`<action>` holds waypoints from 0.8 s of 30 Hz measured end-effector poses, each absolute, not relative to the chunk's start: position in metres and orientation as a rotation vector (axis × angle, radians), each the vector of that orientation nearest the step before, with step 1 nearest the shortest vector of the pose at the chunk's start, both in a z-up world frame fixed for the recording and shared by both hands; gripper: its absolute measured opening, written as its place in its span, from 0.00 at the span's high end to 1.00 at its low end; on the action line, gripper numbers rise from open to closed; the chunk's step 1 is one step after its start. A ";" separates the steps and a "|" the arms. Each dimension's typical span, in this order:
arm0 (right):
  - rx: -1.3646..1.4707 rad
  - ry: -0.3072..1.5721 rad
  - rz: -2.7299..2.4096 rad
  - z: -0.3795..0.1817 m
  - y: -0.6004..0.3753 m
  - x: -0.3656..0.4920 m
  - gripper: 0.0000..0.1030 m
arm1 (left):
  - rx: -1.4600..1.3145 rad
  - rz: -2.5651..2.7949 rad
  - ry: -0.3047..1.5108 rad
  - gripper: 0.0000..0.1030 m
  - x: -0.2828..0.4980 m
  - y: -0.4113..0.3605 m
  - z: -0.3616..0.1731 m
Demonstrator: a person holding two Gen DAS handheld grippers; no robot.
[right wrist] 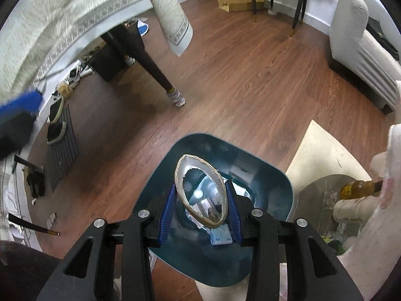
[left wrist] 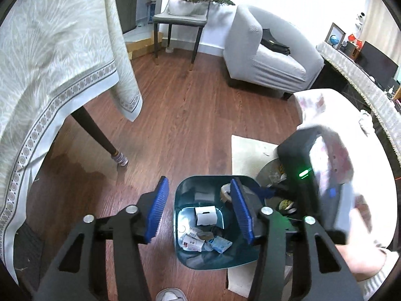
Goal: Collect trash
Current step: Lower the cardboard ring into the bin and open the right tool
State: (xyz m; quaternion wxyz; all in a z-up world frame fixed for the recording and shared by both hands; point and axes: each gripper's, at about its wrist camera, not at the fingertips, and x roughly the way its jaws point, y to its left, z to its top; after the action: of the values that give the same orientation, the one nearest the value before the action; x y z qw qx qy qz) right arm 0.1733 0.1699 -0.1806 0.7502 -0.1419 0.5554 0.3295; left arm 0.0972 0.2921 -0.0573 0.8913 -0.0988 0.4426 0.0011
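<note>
- Wood-plank flooring (left wrist: 200,115) fills the middle of both views; a table draped in a pale patterned tablecloth (left wrist: 50,62) hangs in the upper left, and a grey sofa (left wrist: 265,60) sits in the upper right of the left wrist view.
- At lower centre stands a dark teal trash bin (right wrist: 270,175), open-topped, with a white box (left wrist: 206,215) and crumpled wrappers (left wrist: 208,243) lying at its bottom.
- Right gripper (right wrist: 200,203): its blue pads are closed in on an empty cardboard tape ring (right wrist: 200,190), one pad on each outer side, holding it directly over the bin's mouth.
- The ring looks squeezed into an oval with a torn, ragged inner edge, so I judge it light, thin-walled and easily crushed; it needs little grip force.
- Taking it across its outer faces, as it is held now, seems the sensible hold, since the rough cardboard should not slip on the ribbed pads.
- Being so light, it should fall straight in once the pads part, and the bin's mouth looks much wider than the ring.
- Left gripper (left wrist: 199,210): fingers spread wide with nothing between them, poised above the same bin.
- Beside the bin, at lower right, a pale mat (right wrist: 318,150) and a round side table (right wrist: 323,188) lie close.
</note>
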 end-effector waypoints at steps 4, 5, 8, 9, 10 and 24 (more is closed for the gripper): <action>-0.339 1.249 0.726 -0.195 0.171 0.167 0.62 | -0.210 -0.009 0.894 0.58 0.097 0.289 -0.047; -0.353 1.257 0.728 -0.199 0.172 0.165 0.62 | -0.214 -0.013 0.887 0.59 0.097 0.288 -0.044; -0.396 1.279 0.727 -0.209 0.171 0.158 0.62 | -0.221 -0.022 0.873 0.62 0.098 0.285 -0.038; -0.406 1.289 0.725 -0.213 0.170 0.156 0.61 | -0.221 -0.025 0.869 0.62 0.098 0.283 -0.036; -0.413 1.294 0.721 -0.215 0.169 0.154 0.61 | -0.218 -0.025 0.863 0.62 0.099 0.281 -0.033; -0.407 1.284 0.742 -0.200 0.147 0.147 0.41 | -0.159 -0.006 0.794 0.62 0.106 0.257 -0.004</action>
State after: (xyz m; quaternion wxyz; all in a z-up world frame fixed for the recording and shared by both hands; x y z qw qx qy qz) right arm 0.1466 0.1471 -0.2003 0.7186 -0.1841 0.5807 0.3355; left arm 0.1060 0.2575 -0.0040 0.9191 -0.0772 0.3863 -0.0028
